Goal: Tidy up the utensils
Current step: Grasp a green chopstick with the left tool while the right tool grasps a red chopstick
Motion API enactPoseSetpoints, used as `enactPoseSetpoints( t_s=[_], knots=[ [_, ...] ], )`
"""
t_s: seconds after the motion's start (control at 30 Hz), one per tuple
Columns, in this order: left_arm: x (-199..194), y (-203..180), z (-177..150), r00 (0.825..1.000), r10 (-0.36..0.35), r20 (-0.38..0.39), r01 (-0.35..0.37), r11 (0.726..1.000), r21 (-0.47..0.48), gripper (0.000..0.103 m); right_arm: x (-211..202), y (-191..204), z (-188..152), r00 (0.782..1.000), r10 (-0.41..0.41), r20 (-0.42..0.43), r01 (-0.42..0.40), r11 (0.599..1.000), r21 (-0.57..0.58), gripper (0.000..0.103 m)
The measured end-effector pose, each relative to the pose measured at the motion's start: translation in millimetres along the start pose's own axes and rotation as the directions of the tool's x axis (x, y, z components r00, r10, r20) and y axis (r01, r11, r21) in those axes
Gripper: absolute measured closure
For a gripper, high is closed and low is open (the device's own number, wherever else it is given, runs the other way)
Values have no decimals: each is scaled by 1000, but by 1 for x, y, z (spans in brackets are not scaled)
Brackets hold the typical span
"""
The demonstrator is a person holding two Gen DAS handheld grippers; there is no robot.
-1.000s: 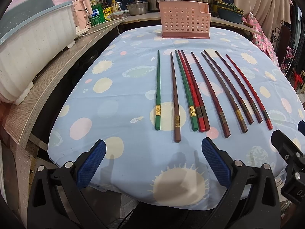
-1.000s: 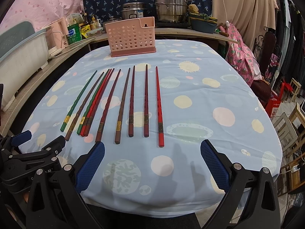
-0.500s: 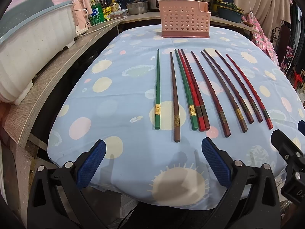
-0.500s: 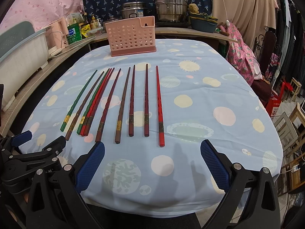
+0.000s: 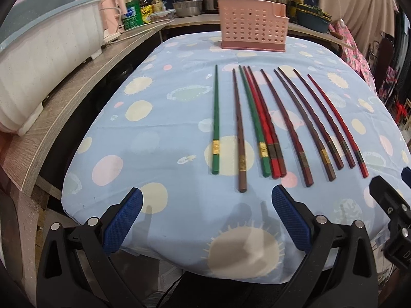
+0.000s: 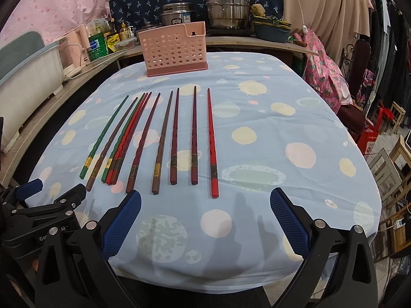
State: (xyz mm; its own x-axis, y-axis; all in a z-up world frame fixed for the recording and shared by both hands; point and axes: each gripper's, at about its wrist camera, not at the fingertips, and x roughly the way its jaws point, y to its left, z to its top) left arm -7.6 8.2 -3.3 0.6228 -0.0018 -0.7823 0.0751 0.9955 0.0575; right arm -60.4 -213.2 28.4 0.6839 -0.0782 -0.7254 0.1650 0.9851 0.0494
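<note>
Even indoor light, soft finger shadows on the tablecloth [image 6: 257, 118], strong fisheye bending, dark vignetted corners, sharp focus

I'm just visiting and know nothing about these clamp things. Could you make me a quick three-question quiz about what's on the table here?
1. True or false: the pink holder already holds chopsticks.
2. How many green chopsticks lie on the tablecloth?
3. Which chopstick lies farthest right: A green, B brown, C bright red?

Key:
1. False; none show in it.
2. Two.
3. C.
Both the left gripper and right gripper are open and empty.

no visible change, chopsticks [image 5: 267, 125] unmoved
</note>
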Motion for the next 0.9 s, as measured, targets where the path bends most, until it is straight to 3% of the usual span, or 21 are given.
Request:
enactPoseSetpoints(
  t_s=[0.2, 0.5, 0.7, 0.9],
  knots=[
    [12, 19, 10, 1000, 1, -15, -2, 999, -52, 7, 9, -14, 9, 1000, -17, -5, 18, 999, 42, 7],
    [37, 25, 26, 999, 15, -33, -17, 999, -47, 13, 30, -25, 26, 1000, -19, -12, 19, 998, 63, 8],
    [53, 23, 34, 998, -6, -64, 4, 999, -43, 28, 49, -22, 32, 999, 0, -44, 2, 999, 49, 21],
    [56, 23, 40, 996, -48, -74, 44, 997, -57, 40, 63, -22, 35, 996, 31, -85, -26, 998, 61, 47]
  ],
)
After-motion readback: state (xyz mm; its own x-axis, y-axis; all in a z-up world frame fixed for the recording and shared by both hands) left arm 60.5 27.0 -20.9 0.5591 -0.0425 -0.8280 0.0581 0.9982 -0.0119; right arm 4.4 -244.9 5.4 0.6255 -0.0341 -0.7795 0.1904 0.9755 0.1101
